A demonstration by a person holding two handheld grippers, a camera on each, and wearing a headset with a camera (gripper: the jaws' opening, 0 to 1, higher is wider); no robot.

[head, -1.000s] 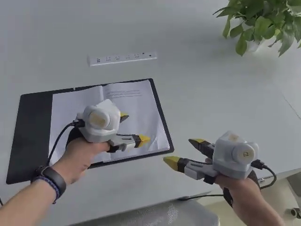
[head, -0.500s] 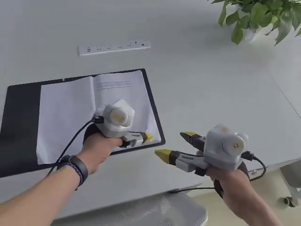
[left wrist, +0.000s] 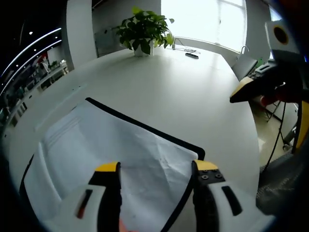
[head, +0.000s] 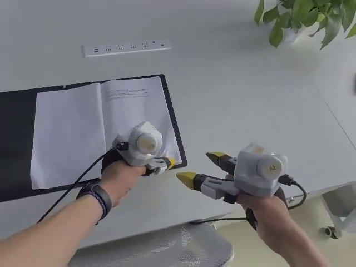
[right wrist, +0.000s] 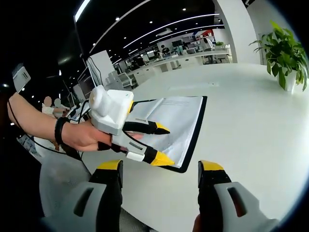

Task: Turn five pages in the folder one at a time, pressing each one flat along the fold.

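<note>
A black folder (head: 16,111) lies open on the white table, with white pages (head: 133,111) spread on both sides of the fold. My left gripper (head: 167,163) hovers open over the lower right corner of the right page (left wrist: 130,145), its jaws straddling the page edge with nothing between them. It also appears in the right gripper view as the left gripper (right wrist: 162,144), just above the folder (right wrist: 195,130). My right gripper (head: 200,168) is open and empty over bare table just right of that corner, jaws pointing at the folder. It enters the left gripper view as the right gripper (left wrist: 246,89).
A white power strip (head: 127,48) lies beyond the folder. A potted plant (head: 311,16) stands at the far right corner. The table's near edge (head: 167,222) runs under my hands, with a mesh chair (head: 161,247) below it.
My left gripper has slid from mid-page toward the right page's lower right corner. The right gripper has come closer to that corner. The head camera has shifted too.
</note>
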